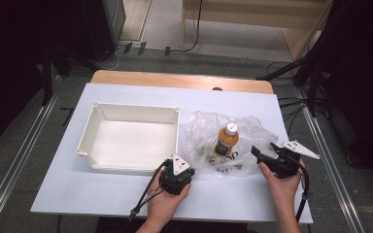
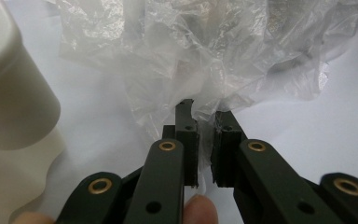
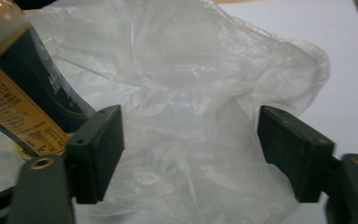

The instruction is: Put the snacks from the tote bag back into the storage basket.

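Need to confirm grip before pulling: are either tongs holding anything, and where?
The left tongs are shut on the near edge of the plastic bag. The right tongs are open, holding nothing.

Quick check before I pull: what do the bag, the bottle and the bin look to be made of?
Bag: thin clear plastic film, glossy and creased; the table shows through it.
Bottle: likely clear plastic showing orange liquid, with a white cap and a printed dark-and-yellow label.
Bin: white moulded plastic by the look, matte and opaque with rounded corners.
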A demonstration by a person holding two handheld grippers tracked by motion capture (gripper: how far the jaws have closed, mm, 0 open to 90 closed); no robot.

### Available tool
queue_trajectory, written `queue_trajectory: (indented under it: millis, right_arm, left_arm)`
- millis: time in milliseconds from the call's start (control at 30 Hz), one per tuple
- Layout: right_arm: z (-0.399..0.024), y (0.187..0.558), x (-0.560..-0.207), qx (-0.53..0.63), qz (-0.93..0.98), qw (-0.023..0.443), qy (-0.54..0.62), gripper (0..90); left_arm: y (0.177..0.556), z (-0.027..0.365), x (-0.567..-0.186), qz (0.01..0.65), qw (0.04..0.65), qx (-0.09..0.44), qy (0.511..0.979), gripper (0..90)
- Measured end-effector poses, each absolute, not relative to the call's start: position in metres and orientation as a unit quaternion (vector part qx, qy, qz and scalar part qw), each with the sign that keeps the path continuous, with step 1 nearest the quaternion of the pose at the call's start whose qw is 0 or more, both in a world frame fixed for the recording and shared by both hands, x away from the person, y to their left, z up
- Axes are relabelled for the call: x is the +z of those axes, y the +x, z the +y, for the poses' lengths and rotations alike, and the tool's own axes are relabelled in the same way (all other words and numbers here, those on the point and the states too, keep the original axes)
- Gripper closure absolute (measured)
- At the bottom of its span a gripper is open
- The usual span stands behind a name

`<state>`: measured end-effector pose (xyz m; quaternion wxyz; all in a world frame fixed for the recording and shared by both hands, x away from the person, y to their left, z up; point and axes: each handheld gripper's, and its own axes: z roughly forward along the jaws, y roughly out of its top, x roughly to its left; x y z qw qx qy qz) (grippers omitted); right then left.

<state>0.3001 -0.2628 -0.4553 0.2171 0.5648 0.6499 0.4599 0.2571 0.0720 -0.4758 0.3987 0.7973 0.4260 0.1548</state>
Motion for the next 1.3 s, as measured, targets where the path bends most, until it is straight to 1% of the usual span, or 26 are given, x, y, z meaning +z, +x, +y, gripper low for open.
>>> queue_trajectory:
  millis: [133,233,300,333,367,433,467,567,633,733,800,833,867,967,1033,1167,1233,1300]
  right_arm:
    - [-0.268,0.29,-0.441,0.473,0.637,0.244,0.558,17.4]
    - [-0.27,0.285,-0.431,0.483,0.623,0.264,0.556,17.0]
    - [-0.27,0.283,-0.422,0.492,0.61,0.286,0.551,18.0]
    - [-0.269,0.282,-0.413,0.507,0.599,0.303,0.541,26.2]
    - [-0.269,0.282,-0.413,0.507,0.599,0.303,0.541,26.2]
    - [-0.265,0.284,-0.403,0.527,0.597,0.309,0.519,38.6]
    - [-0.261,0.286,-0.398,0.533,0.599,0.303,0.515,45.1]
    - [-0.249,0.3,-0.387,0.521,0.611,0.31,0.509,58.2]
    - [-0.239,0.313,-0.386,0.511,0.622,0.317,0.502,63.6]
    - [-0.229,0.339,-0.401,0.481,0.638,0.302,0.52,70.1]
    - [-0.225,0.353,-0.421,0.448,0.651,0.287,0.541,75.6]
    - [-0.225,0.36,-0.435,0.431,0.656,0.267,0.559,78.7]
    - [-0.225,0.36,-0.435,0.431,0.656,0.267,0.559,78.7]
    - [-0.226,0.364,-0.454,0.413,0.663,0.234,0.579,82.7]
    - [-0.225,0.365,-0.462,0.395,0.673,0.226,0.583,84.8]
    - [-0.222,0.364,-0.474,0.37,0.694,0.217,0.578,86.7]
    - [-0.221,0.364,-0.479,0.363,0.697,0.208,0.582,86.9]
    - [-0.219,0.364,-0.48,0.357,0.705,0.21,0.576,87.3]
  left_arm:
    - [0.257,0.072,-0.476,0.425,0.4,0.155,0.797,84.1]
    - [0.257,0.071,-0.476,0.424,0.398,0.157,0.798,84.1]
    - [0.257,0.071,-0.476,0.423,0.397,0.158,0.799,84.2]
    - [0.257,0.071,-0.476,0.423,0.397,0.158,0.799,84.2]
    - [0.257,0.071,-0.476,0.423,0.398,0.158,0.799,84.2]
    - [0.257,0.07,-0.476,0.422,0.397,0.158,0.8,84.2]
    - [0.257,0.07,-0.476,0.421,0.398,0.159,0.799,84.3]
    - [0.257,0.069,-0.476,0.423,0.398,0.158,0.799,84.4]
    - [0.257,0.07,-0.476,0.421,0.397,0.158,0.8,84.4]
    - [0.257,0.071,-0.476,0.423,0.397,0.157,0.799,84.5]
    - [0.257,0.071,-0.476,0.423,0.398,0.157,0.799,84.4]
    - [0.257,0.071,-0.476,0.423,0.399,0.155,0.799,84.4]
    - [0.257,0.071,-0.476,0.422,0.399,0.155,0.799,84.4]
    - [0.257,0.072,-0.476,0.421,0.401,0.153,0.799,84.1]
    - [0.256,0.072,-0.475,0.422,0.404,0.153,0.797,82.7]
    - [0.253,0.076,-0.473,0.413,0.434,0.158,0.785,74.5]
    - [0.251,0.077,-0.472,0.409,0.439,0.159,0.784,66.9]
    - [0.249,0.077,-0.47,0.405,0.444,0.164,0.782,59.7]
